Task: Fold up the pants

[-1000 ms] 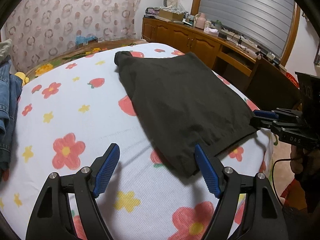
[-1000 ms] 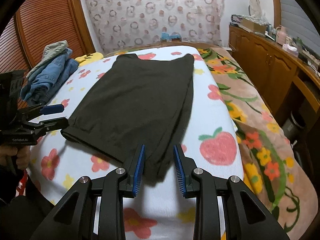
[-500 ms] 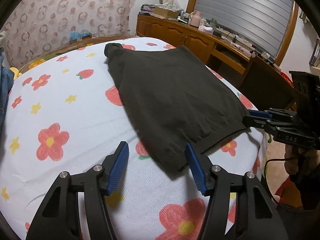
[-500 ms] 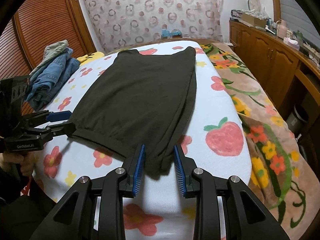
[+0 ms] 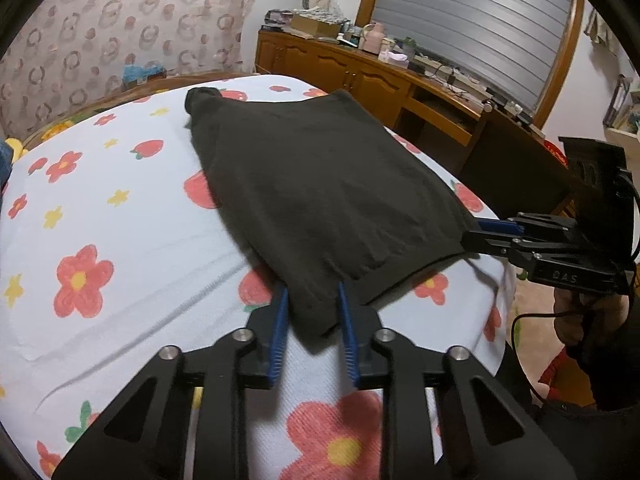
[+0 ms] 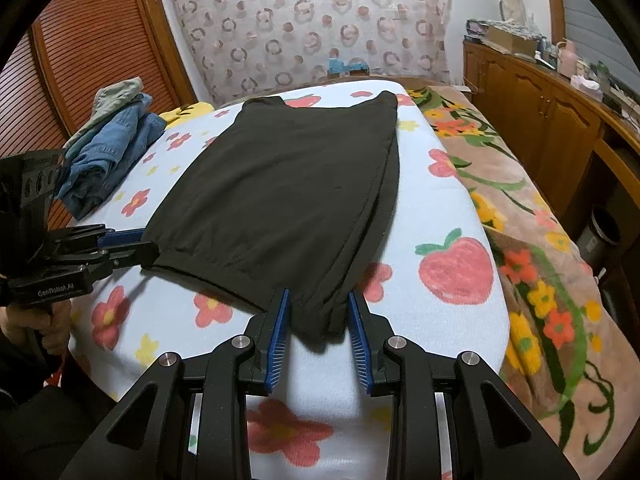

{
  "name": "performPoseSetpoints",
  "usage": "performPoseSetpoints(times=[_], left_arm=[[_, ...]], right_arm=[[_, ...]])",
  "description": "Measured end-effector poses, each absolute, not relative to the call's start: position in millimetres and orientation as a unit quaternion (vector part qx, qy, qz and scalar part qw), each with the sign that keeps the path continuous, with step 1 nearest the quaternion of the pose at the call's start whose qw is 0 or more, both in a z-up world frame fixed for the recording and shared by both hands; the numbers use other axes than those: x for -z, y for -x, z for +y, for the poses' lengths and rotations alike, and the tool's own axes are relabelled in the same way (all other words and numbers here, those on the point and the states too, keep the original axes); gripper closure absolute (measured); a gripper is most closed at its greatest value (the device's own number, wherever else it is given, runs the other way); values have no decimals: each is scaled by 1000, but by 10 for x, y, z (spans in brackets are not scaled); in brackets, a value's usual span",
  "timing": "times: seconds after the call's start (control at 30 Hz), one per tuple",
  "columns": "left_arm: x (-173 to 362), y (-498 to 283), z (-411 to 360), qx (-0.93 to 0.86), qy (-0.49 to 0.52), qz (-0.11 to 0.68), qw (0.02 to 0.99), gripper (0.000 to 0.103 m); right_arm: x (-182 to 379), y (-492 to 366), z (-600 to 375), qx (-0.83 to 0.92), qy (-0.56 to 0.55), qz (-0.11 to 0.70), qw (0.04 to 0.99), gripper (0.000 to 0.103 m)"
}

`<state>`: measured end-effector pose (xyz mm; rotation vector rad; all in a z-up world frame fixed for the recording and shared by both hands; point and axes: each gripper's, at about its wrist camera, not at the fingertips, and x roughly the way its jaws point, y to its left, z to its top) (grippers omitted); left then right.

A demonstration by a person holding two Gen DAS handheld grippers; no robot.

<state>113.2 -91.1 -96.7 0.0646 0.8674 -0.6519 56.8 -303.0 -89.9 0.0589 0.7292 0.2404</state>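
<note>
Black pants point(image 5: 320, 200), folded flat, spread lengthwise on the flowered sheet point(image 5: 100, 208) of the bed, one short end nearest both cameras. Left gripper point(image 5: 311, 312) straddling one near corner of that end, blue pads point(image 5: 279, 328) on either side of the cloth with a gap remaining, not fully pressed together. Right gripper point(image 6: 316, 316) likewise around the other near corner, pads point(image 6: 358, 340) apart with fabric between them, cloth bunched slightly at the tip. Each gripper also visible from the other's camera, fingertips at the hem corners. Pile of jeans point(image 6: 108, 156) near the far left edge of the bed in the right wrist view. Floral blanket point(image 6: 532, 240) under the sheet along the right side. Wooden cabinet point(image 5: 360, 76) beyond the bed, cluttered on top.
</note>
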Motion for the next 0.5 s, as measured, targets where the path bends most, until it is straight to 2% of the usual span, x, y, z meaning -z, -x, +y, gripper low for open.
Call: performPoseSetpoints(times=[0.1,0.2,0.5], left_arm=[[953,-1116,-924,314,-34,412,854,86],[933,-1087,-946,314,-39,411,855,89],[777,-978,-859,314,-32,398,861,91]], right_arm=[[861,-562,-3055,-130,-30,354,926,87],[829,-542,-3031,-134,-23,350,927,90],[732,-475,-3019,-147,-23,336,930,91]])
